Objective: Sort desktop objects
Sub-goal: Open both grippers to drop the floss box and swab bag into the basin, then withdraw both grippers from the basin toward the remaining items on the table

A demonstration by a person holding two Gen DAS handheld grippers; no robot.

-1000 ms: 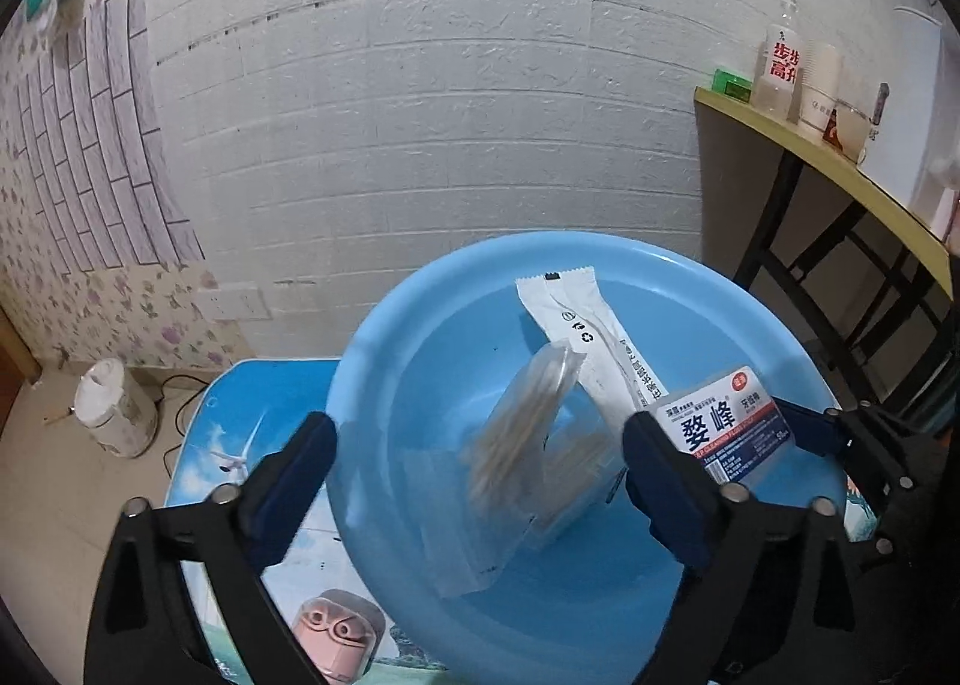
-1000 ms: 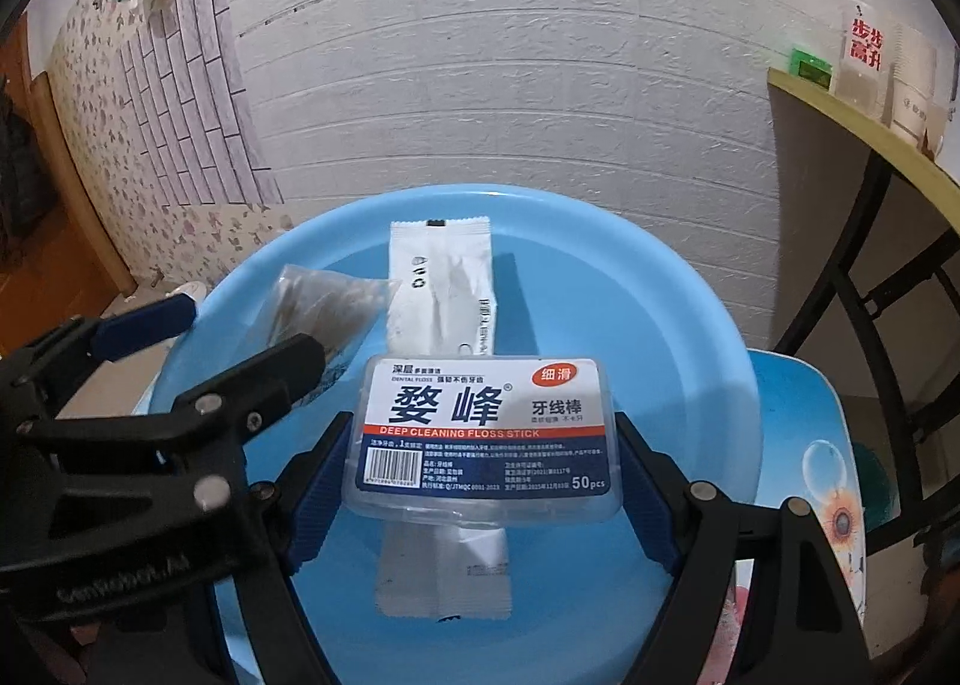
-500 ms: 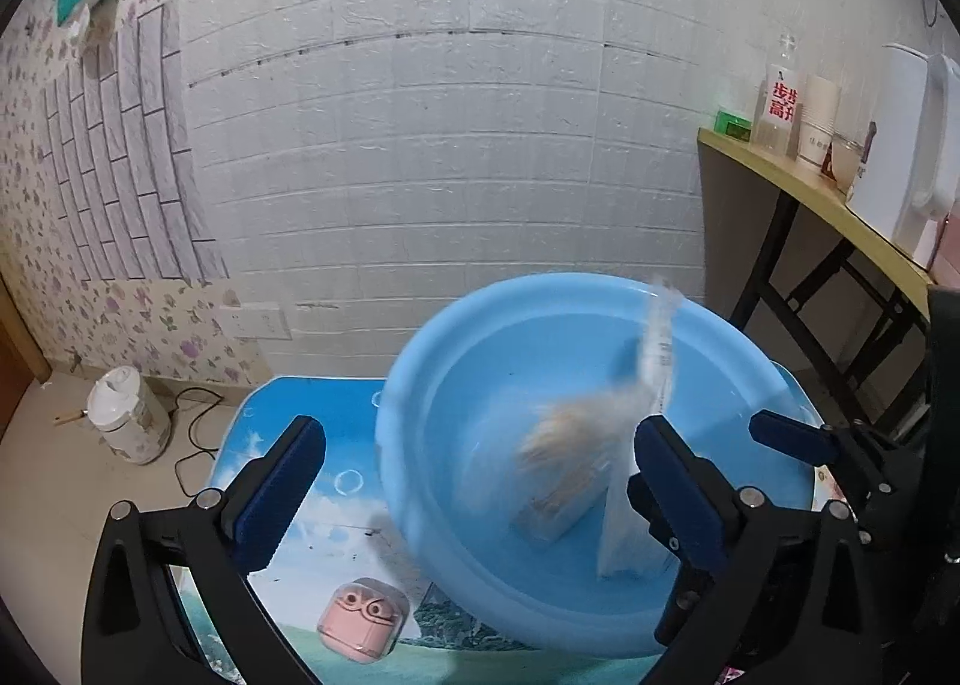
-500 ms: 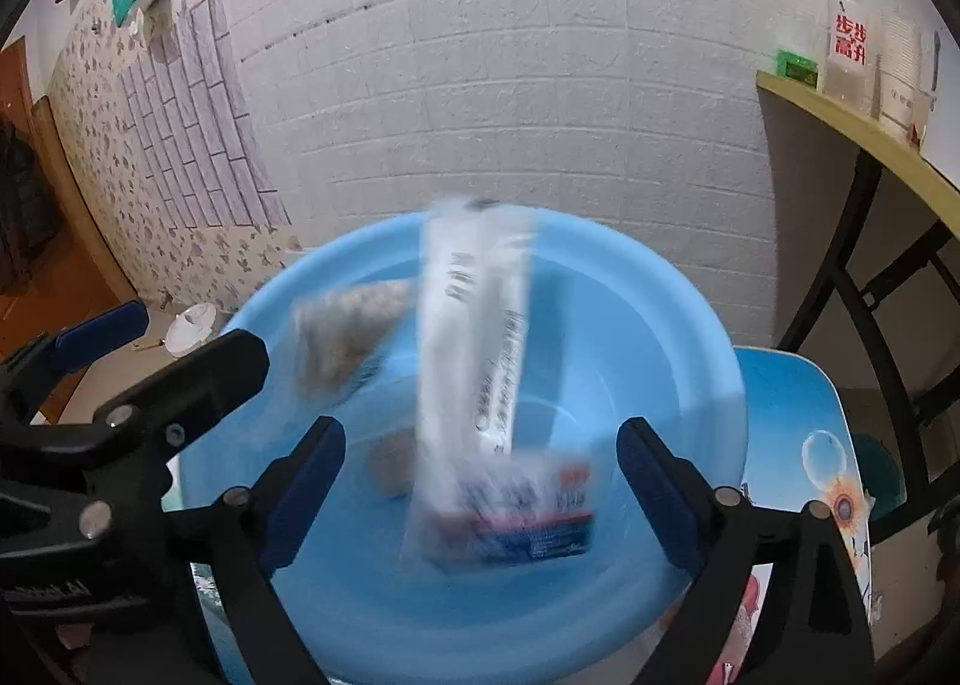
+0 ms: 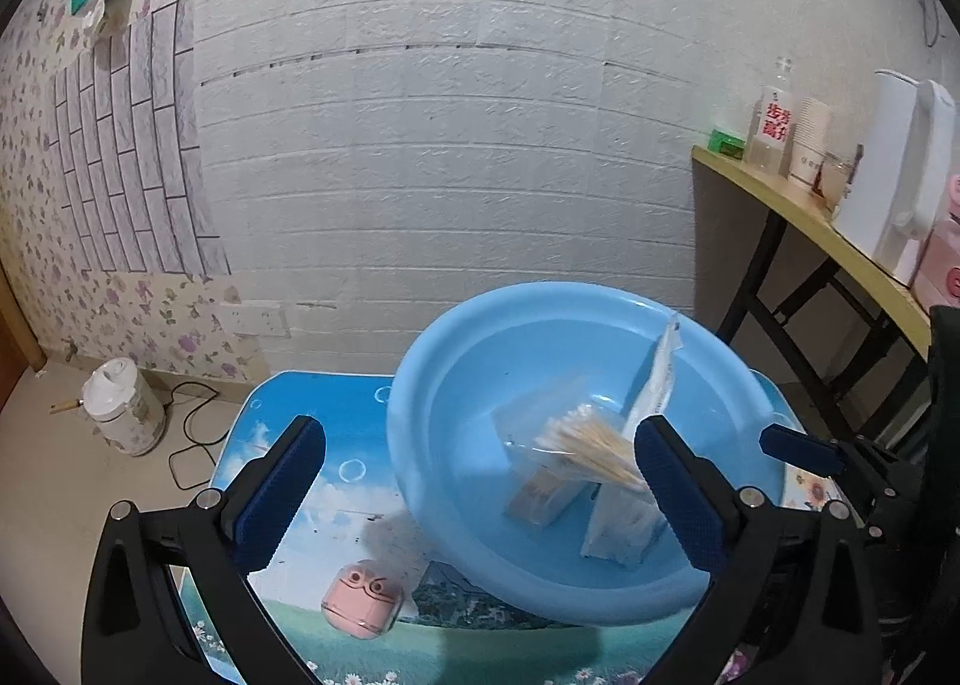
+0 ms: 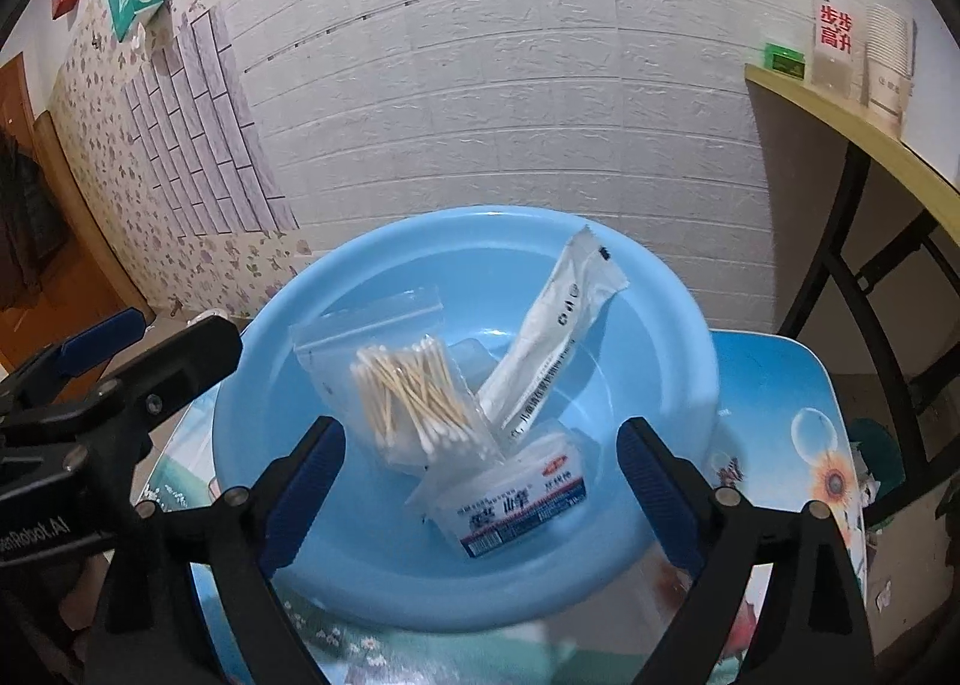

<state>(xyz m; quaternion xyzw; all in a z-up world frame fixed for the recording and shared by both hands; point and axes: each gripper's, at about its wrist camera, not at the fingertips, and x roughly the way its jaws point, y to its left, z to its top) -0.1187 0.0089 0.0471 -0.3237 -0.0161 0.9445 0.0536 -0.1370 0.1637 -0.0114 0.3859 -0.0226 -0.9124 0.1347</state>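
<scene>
The clear plastic floss-stick box (image 6: 516,505), pinched a second ago by the right gripper (image 6: 480,496), is now released into the round blue plastic basin (image 6: 672,301), near the clear bag of cotton swabs (image 6: 414,397) and white sachet (image 6: 558,319). Both the right and left gripper (image 5: 480,496) are spread, emptied for gathering. The pink case (image 5: 360,604) is left outside, near-left.

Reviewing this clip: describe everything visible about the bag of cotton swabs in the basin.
The bag of cotton swabs is a clear plastic zip pouch, its seal strip at the upper end, holding a bundle of pale wooden sticks with white tips. It lies tilted inside the blue basin, leaning against the wall. The long white sachet rests beside it, seemingly overlapping one edge, and the floss-pick box sits just in front. No gripper touches it.
</scene>
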